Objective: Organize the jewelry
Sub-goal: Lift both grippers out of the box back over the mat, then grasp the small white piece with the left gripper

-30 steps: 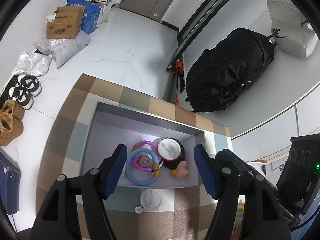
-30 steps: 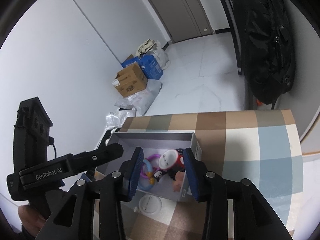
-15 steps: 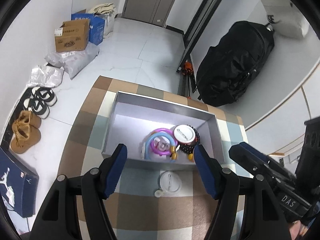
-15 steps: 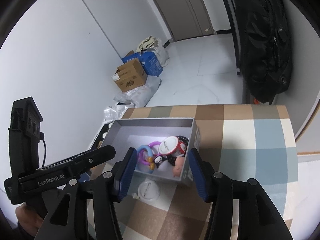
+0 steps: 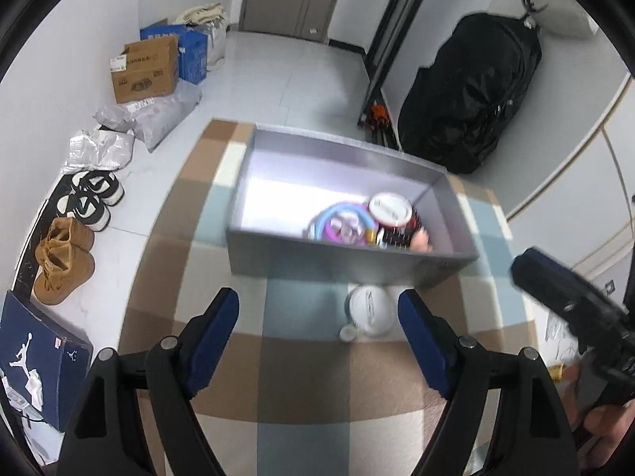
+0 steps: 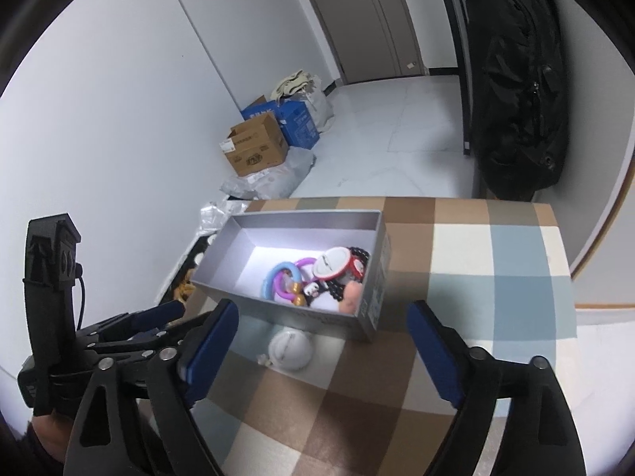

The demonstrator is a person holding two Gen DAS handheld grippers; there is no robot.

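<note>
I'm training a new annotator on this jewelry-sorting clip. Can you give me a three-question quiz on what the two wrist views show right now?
1. True or false: the white round piece lies inside the grey box.
2. Which end of the box holds the jewelry pile in the right wrist view? A) left end B) right end C) spread evenly
3. Fill in: between the fingers of the left gripper and of the right gripper there is ____ held.

Key
1. False: it lies on the checked cloth, just in front of the box.
2. B.
3. Nothing: both pairs of jaws are opening, empty.
</note>
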